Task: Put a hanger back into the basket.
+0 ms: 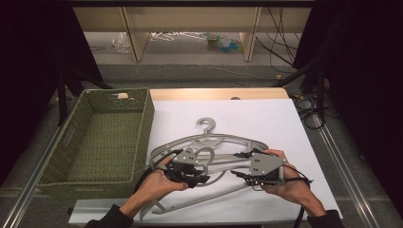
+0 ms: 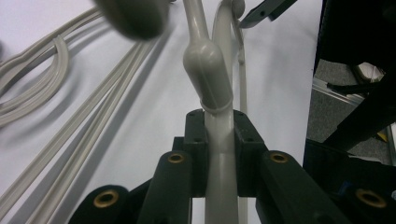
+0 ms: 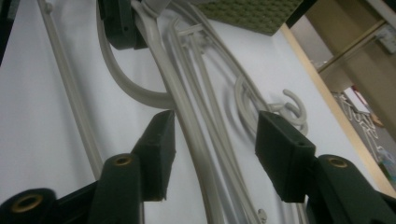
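Several grey plastic hangers (image 1: 214, 140) lie tangled on the white table top (image 1: 266, 118). My left gripper (image 1: 202, 177) points right over the pile. In the left gripper view it (image 2: 218, 126) is shut on the thin neck of one hanger (image 2: 208, 65), below its rounded collar. My right gripper (image 1: 240, 164) faces it from the right. In the right gripper view its jaws (image 3: 212, 140) stand open, and a hanger arm (image 3: 182, 107) runs between them without touching either pad. The left gripper (image 3: 122, 28) shows beyond, clamped on the same bundle.
A green woven basket (image 1: 145, 128) stands on the table's left half, its corner (image 3: 252, 11) also showing in the right gripper view. A wooden table edge (image 1: 218, 93) runs behind the white sheet. Shelving with clutter and cables lies beyond.
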Available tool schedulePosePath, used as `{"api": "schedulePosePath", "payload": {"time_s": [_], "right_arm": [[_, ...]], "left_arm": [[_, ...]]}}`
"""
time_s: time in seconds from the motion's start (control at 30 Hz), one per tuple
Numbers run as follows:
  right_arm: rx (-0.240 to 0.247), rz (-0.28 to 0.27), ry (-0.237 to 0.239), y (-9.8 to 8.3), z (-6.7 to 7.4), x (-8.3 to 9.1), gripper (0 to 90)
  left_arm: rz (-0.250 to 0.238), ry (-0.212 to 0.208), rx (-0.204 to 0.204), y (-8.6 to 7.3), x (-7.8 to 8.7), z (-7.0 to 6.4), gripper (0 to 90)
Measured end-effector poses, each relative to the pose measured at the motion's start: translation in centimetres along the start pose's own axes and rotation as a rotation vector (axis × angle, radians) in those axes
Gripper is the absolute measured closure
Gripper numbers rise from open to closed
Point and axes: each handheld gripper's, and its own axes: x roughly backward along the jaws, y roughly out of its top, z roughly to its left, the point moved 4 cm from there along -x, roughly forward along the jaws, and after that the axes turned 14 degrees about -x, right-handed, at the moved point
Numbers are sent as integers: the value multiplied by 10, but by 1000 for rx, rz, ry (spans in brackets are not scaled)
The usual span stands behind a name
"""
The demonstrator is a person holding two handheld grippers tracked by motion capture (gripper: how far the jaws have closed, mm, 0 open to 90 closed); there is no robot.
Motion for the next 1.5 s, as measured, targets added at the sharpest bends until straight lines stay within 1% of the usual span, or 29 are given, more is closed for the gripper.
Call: {"api": "schedulePosePath", "payload": {"time_s": [0.03, 0.07, 0.1, 0.13, 0.17, 0.2, 0.3, 0.33, 0.37, 0.4, 0.5, 0.57, 0.6, 0.63, 0.73, 0.77, 0.83, 0.87, 0.93, 1.0, 1.07, 1.2, 1.23, 1.3, 1.33, 1.37, 1.4, 1.43, 1.5], "right_arm": [[-6, -9, -15, 1, 1, 2, 449], [-22, -15, -25, 2, 1, 3, 431], [-64, -24, -47, 3, 3, 6, 414], [-103, -34, -68, 4, 4, 8, 393], [-132, -42, -76, 4, 5, 9, 381], [-175, -56, -90, 3, 7, 12, 368], [-254, -81, -120, 1, 12, 16, 338], [-276, -86, -125, 0, 14, 18, 336], [-286, -97, -142, -1, 15, 20, 333], [-288, -101, -147, -2, 16, 22, 331], [-295, -110, -142, -3, 20, 26, 332], [-291, -112, -143, -5, 23, 28, 333], [-297, -115, -142, -5, 24, 28, 334], [-296, -118, -144, -6, 24, 28, 334], [-307, -129, -147, -7, 26, 30, 334], [-315, -137, -147, -7, 27, 31, 334], [-323, -149, -153, -7, 29, 33, 334], [-324, -153, -153, -7, 30, 34, 333], [-338, -166, -154, -8, 33, 37, 327], [-350, -164, -144, -10, 36, 39, 314], [-362, -166, -153, -12, 37, 40, 293], [-406, -179, -155, -17, 38, 41, 277], [-418, -179, -163, -18, 37, 41, 277], [-426, -172, -166, -19, 37, 42, 265], [-441, -177, -156, -19, 37, 42, 262], [-446, -185, -157, -19, 37, 41, 261], [-447, -179, -155, -20, 37, 42, 261], [-448, -179, -156, -20, 37, 41, 261], [-455, -182, -156, -20, 37, 40, 261]], "left_arm": [[2, -1, -6, 0, 2, 1, 788], [0, 6, 5, 0, 4, 0, 788], [8, 1, -16, 0, 6, 2, 788], [10, 8, 0, 0, 8, 2, 788], [9, 8, 2, 0, 10, 3, 788], [9, 13, 4, 0, 11, 3, 788], [11, 27, 22, 0, 17, 6, 788], [10, 23, 38, 0, 18, 8, 787], [24, 35, 38, 0, 21, 9, 788], [18, 35, 46, 1, 22, 10, 787], [34, 46, 36, 3, 29, 11, 788], [33, 52, 29, 6, 35, 10, 788], [24, 56, 16, 7, 37, 10, 788], [17, 61, 20, 8, 39, 10, 788], [13, 68, 2, 12, 48, 9, 789], [3, 71, -9, 14, 52, 10, 788], [-17, 72, 4, 17, 58, 10, 788], [-27, 83, 14, 18, 63, 10, 788], [-40, 90, 11, 20, 70, 12, 789], [-62, 112, 27, 22, 78, 14, 788], [-84, 117, 39, 24, 87, 17, 789], [-126, 145, 52, 32, 103, 22, 789], [-125, 144, 46, 33, 105, 22, 789], [-150, 153, 47, 36, 112, 23, 789], [-163, 151, 43, 38, 115, 23, 789], [-165, 165, 42, 40, 120, 23, 788], [-161, 170, 31, 41, 123, 24, 788], [-169, 180, 32, 43, 128, 24, 789], [-175, 187, 22, 47, 135, 25, 789]]}}
